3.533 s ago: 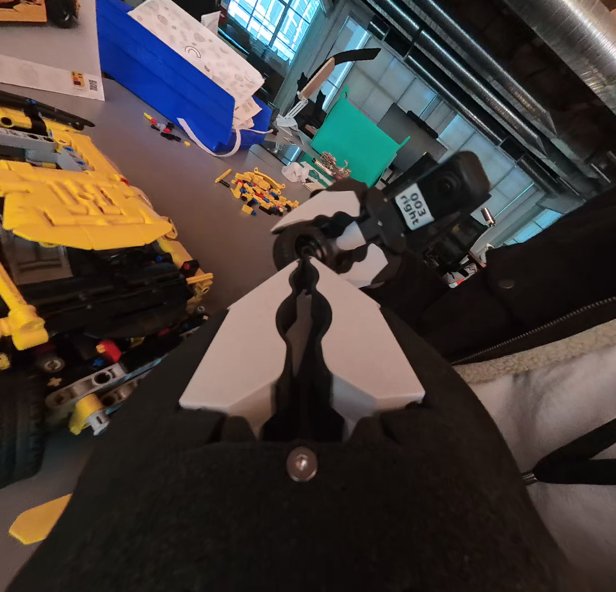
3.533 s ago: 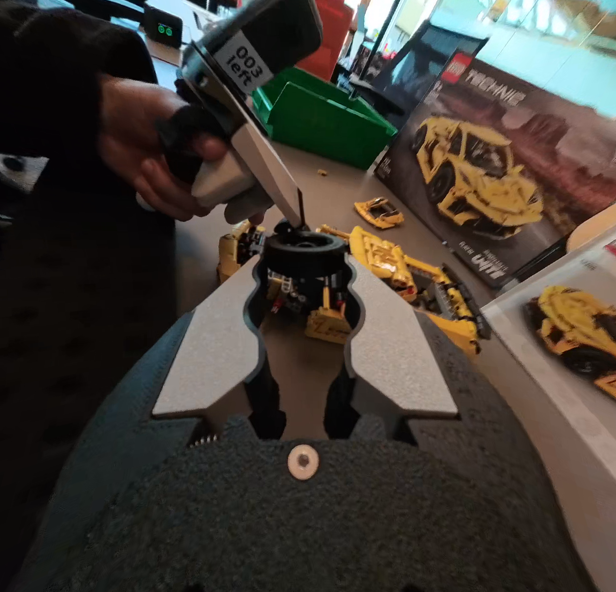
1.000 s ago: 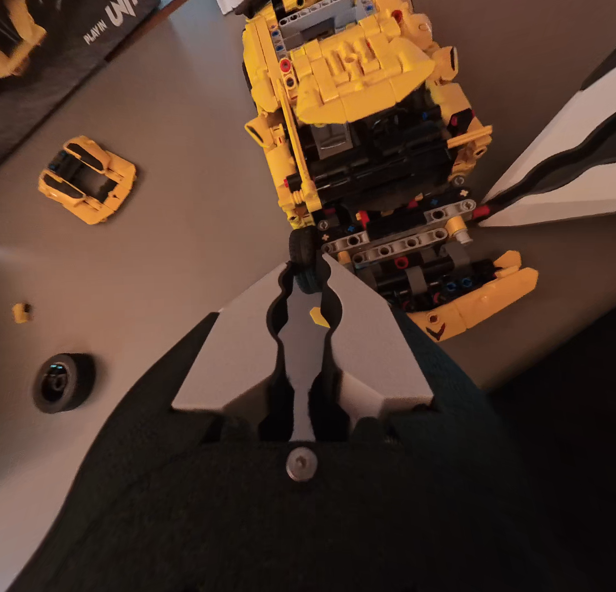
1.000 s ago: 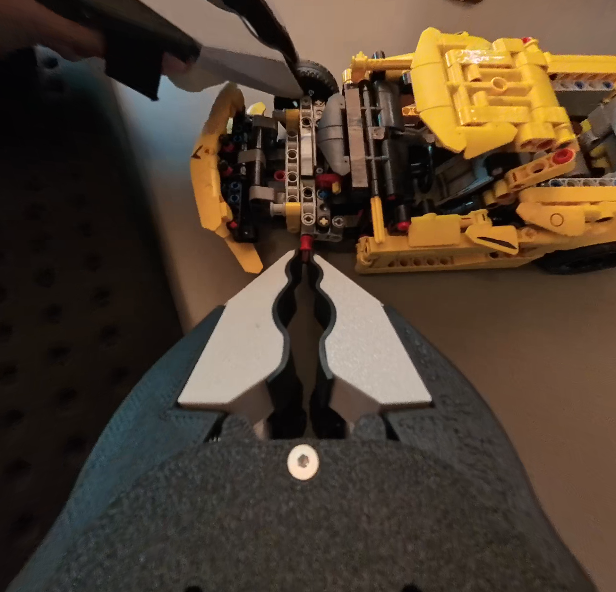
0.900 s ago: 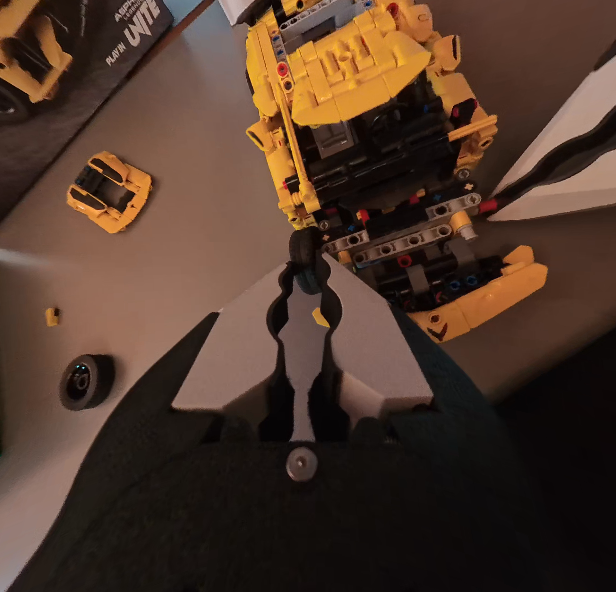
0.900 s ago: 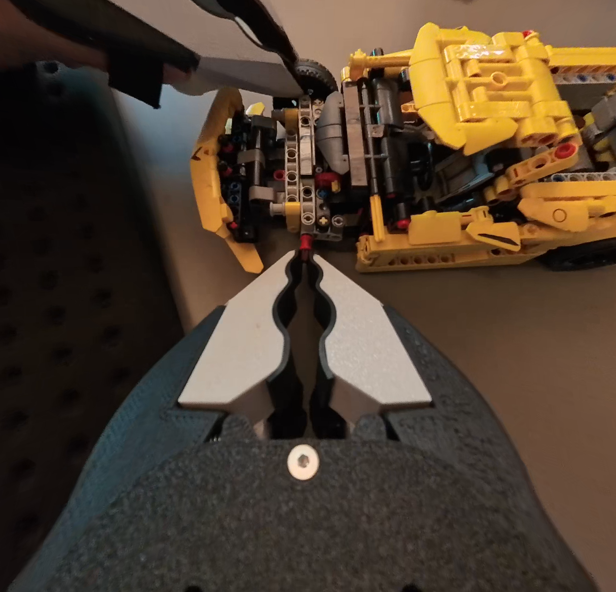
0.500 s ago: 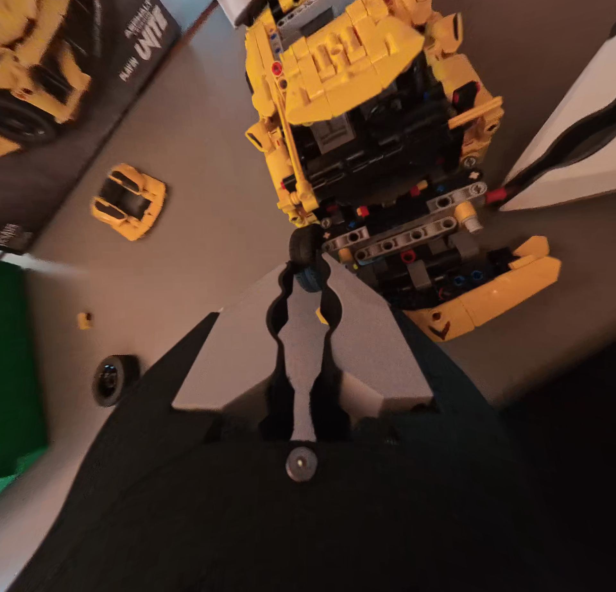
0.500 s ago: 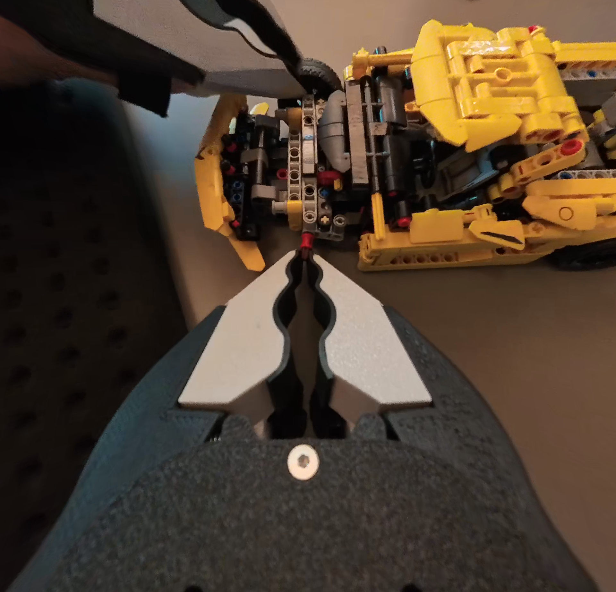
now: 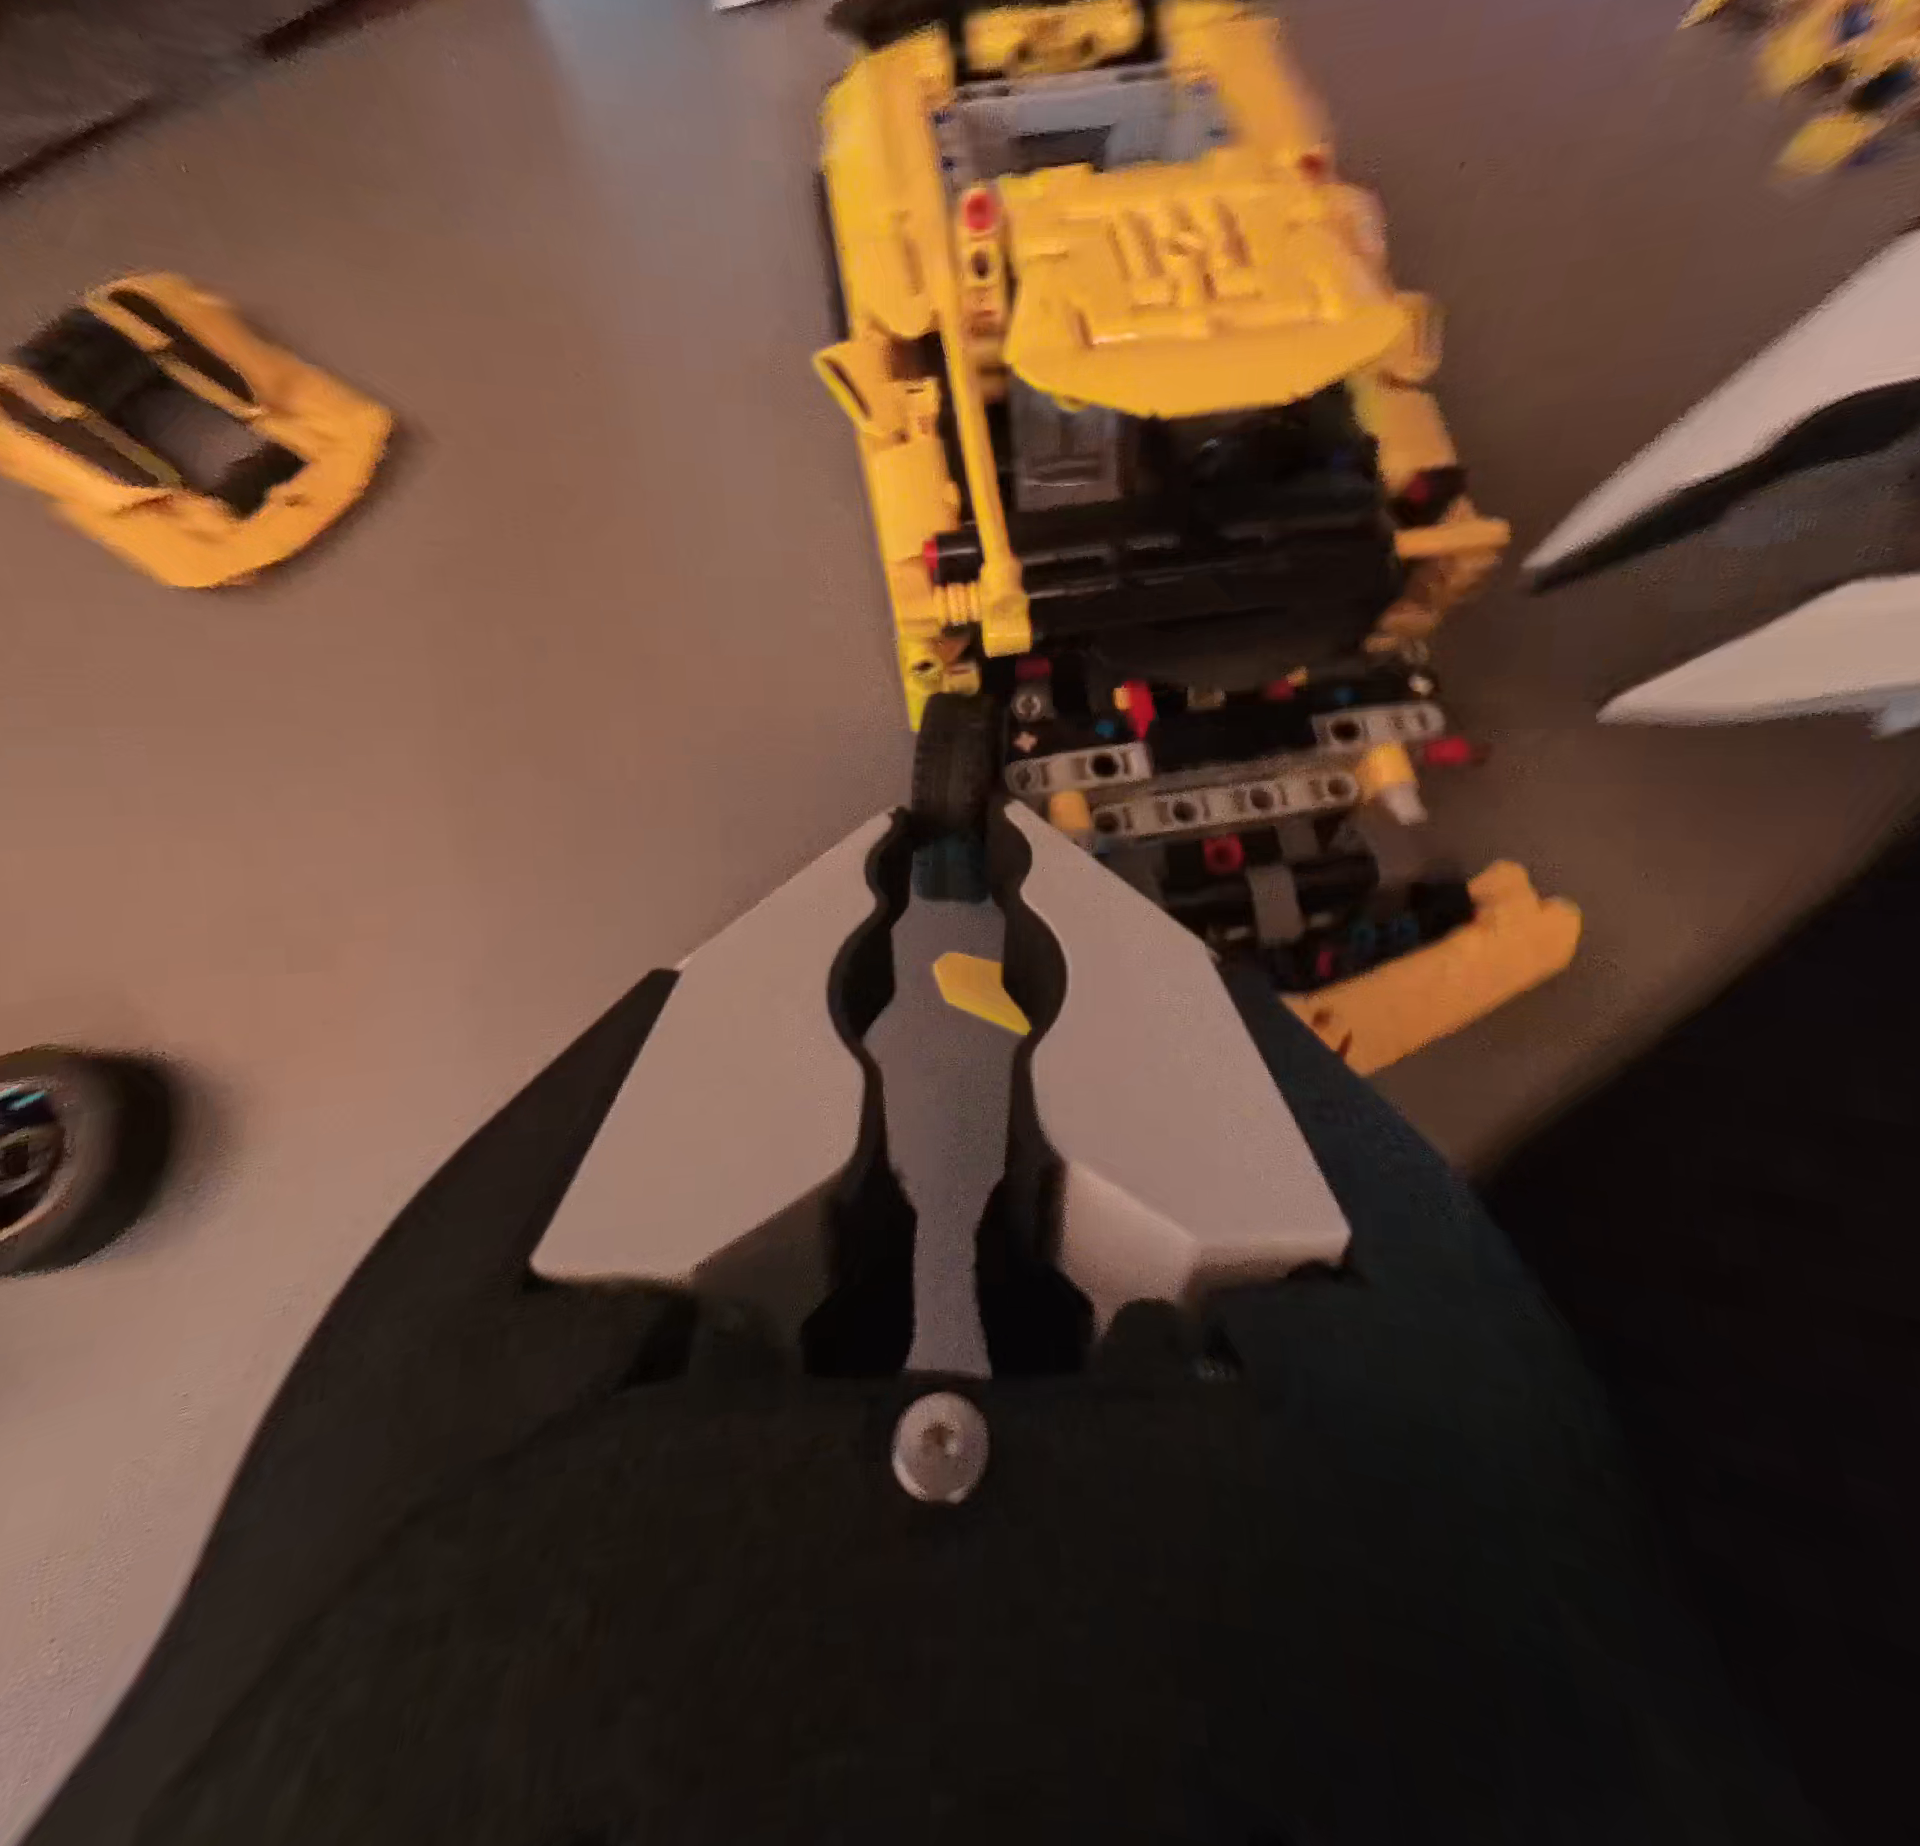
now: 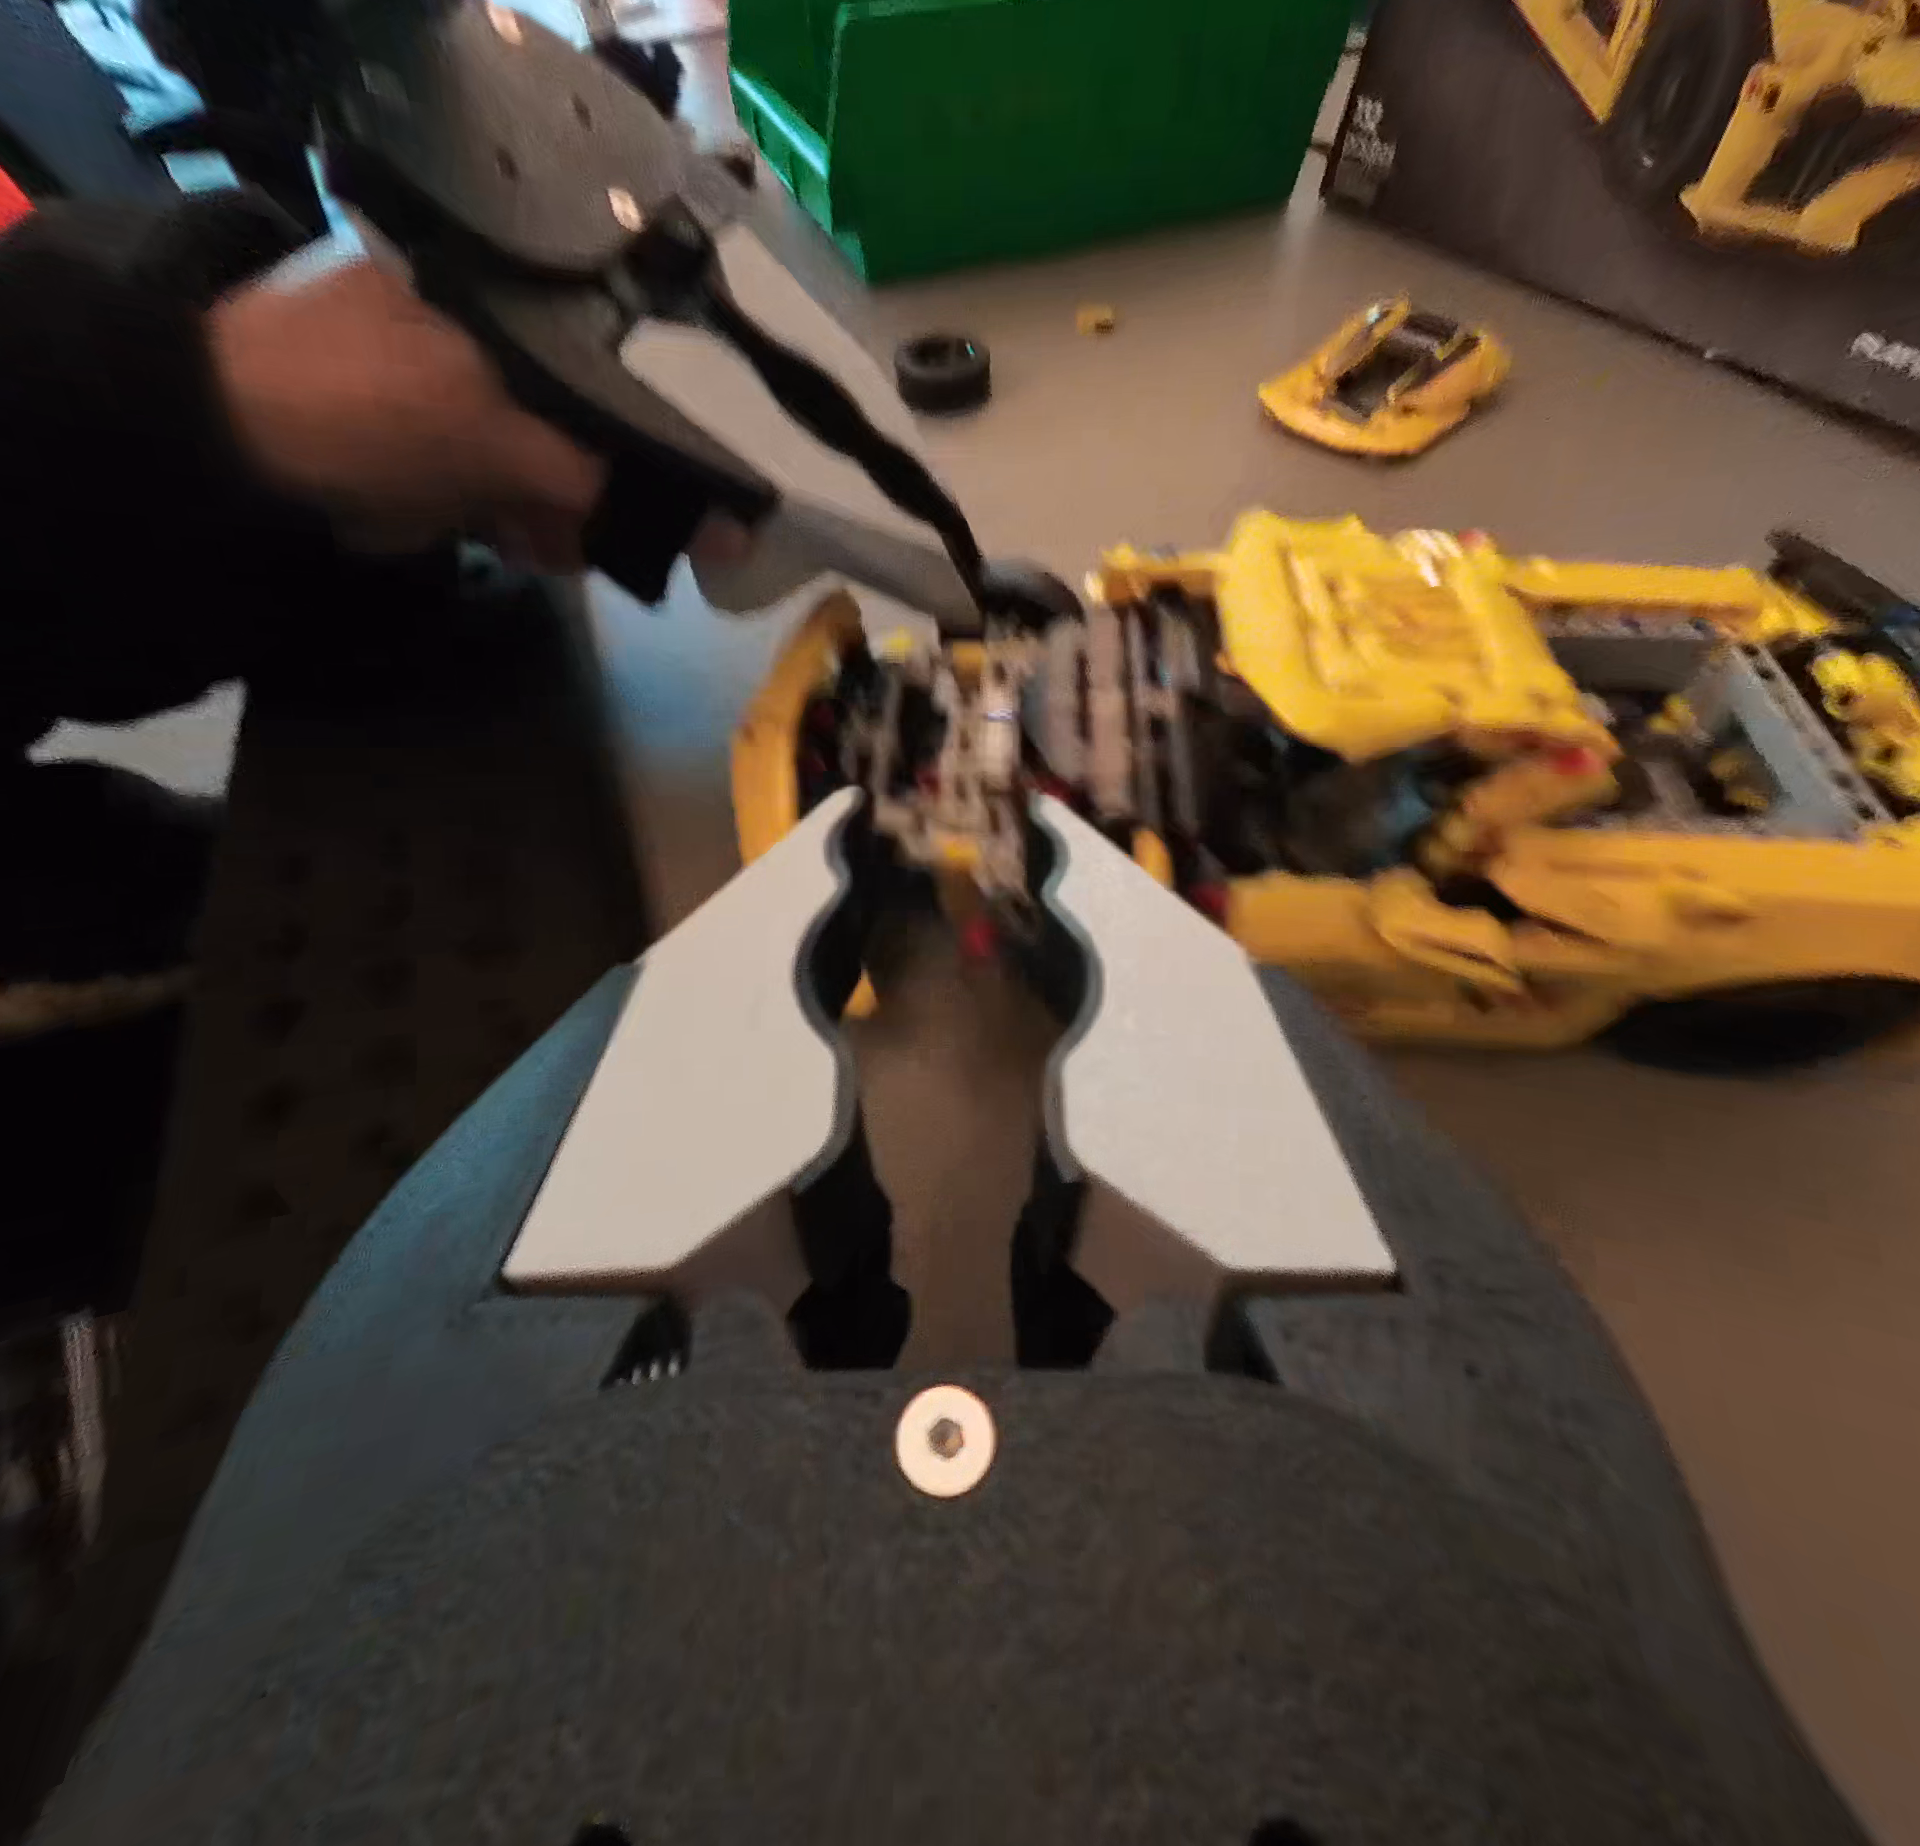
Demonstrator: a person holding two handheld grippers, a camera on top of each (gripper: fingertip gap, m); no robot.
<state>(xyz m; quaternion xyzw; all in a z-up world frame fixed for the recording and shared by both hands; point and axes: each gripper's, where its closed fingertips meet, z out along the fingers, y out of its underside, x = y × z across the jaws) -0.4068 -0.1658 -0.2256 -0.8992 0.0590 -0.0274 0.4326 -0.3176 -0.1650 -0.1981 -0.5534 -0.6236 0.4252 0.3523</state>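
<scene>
A partly built yellow brick car (image 9: 1143,342) lies on the grey table (image 9: 520,757), its bare front chassis towards me. My left gripper (image 9: 954,828) is shut on a small black wheel (image 9: 951,757) held against the front left axle. In the right wrist view the left gripper (image 10: 977,601) reaches down from the upper left onto the wheel (image 10: 1029,586). My right gripper (image 10: 945,820) is open and empty, its fingers either side of the chassis front of the car (image 10: 1403,705). It also shows at the right edge of the left wrist view (image 9: 1564,643).
A loose black wheel (image 10: 942,371), a yellow body panel (image 10: 1382,383), a green bin (image 10: 1039,82) and the set's box (image 10: 1662,134) are behind the car. A small yellow piece (image 9: 977,991) lies under my left gripper. The table's front edge (image 9: 1662,1017) runs close by the car's bumper. The gap from one gripper's tips to the other's is roughly 10 centimetres. From my left tips it is roughly 25 centimetres to the yellow body panel (image 10: 1382,383); from my right, 35 centimetres. The left camera catches it too, in the left wrist view (image 9: 189,446).
My right gripper has let go of the red pin at the chassis end and opened, and its view has tilted up. My left gripper still holds the wheel at the axle.
</scene>
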